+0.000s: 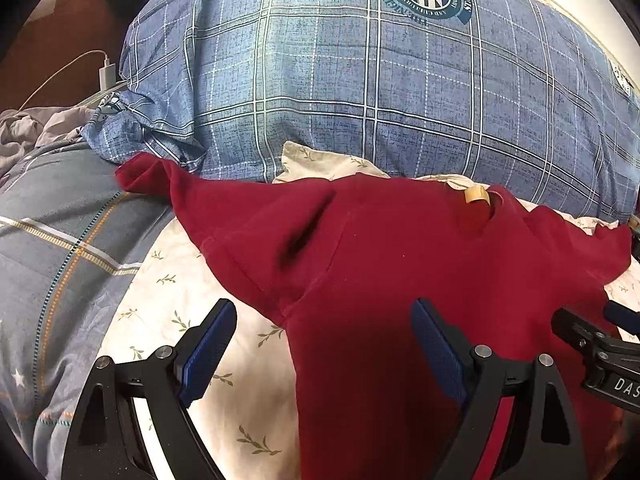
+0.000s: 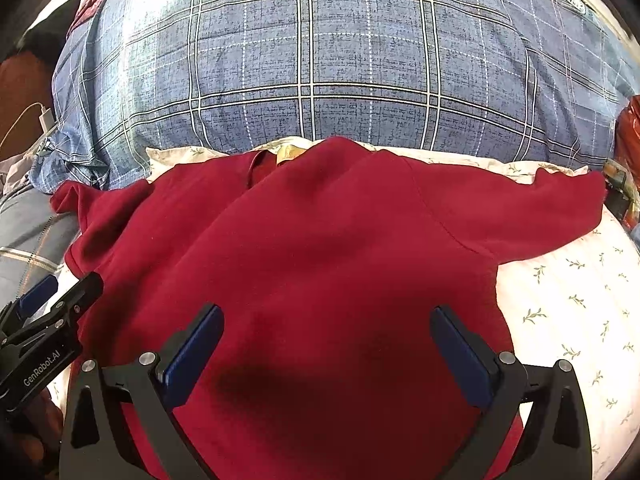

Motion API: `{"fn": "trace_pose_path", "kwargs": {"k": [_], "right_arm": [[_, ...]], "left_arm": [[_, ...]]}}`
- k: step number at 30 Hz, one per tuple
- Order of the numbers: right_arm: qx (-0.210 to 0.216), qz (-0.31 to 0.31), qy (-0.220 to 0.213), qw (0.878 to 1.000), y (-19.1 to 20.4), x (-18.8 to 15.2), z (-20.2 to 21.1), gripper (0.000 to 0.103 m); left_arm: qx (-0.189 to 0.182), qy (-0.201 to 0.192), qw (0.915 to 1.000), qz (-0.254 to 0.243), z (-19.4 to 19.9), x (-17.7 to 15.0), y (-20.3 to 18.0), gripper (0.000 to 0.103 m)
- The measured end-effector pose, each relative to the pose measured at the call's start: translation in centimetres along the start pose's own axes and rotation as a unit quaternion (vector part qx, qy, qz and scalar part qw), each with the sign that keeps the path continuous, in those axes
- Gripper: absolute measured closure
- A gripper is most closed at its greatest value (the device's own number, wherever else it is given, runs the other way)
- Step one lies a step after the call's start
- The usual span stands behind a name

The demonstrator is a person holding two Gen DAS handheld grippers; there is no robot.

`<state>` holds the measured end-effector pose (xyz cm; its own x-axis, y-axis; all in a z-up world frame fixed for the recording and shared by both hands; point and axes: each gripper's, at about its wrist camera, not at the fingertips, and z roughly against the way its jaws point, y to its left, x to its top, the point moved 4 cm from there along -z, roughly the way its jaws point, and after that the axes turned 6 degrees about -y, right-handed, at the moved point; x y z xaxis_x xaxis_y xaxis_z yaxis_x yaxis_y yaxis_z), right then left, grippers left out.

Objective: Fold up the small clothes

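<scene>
A dark red long-sleeved top [image 1: 400, 248] [image 2: 320, 248] lies spread on a floral white sheet [image 1: 176, 292] [image 2: 568, 304], collar with a tan label [image 1: 476, 195] [image 2: 289, 153] at the far side and both sleeves stretched outward. My left gripper [image 1: 324, 344] hangs open over the top's left armpit and side edge, nothing between its blue pads. Over the lower middle of the top my right gripper [image 2: 326, 350] is open too and holds nothing. Each gripper shows at the edge of the other's view.
A big blue plaid pillow [image 1: 360, 80] [image 2: 320, 68] fills the far side just beyond the collar. A grey-blue plaid quilt [image 1: 52, 248] lies to the left. A white charger with cable [image 1: 107, 74] sits at the far left. Red packaging [image 2: 630, 128] is at the right edge.
</scene>
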<state>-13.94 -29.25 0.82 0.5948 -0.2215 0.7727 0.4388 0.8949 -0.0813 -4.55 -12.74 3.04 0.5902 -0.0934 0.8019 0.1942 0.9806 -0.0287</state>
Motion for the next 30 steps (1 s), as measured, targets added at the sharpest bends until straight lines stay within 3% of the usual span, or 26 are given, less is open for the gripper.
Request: {"fn": "trace_pose_path", "kwargs": {"k": [30], "right_arm": [[0.011,0.002,0.007,1.000,0.62,-0.17,-0.70,0.000]], "left_arm": [[0.017,-0.002,0.9998,0.006,-0.33,0.06,0.75,0.015]]}}
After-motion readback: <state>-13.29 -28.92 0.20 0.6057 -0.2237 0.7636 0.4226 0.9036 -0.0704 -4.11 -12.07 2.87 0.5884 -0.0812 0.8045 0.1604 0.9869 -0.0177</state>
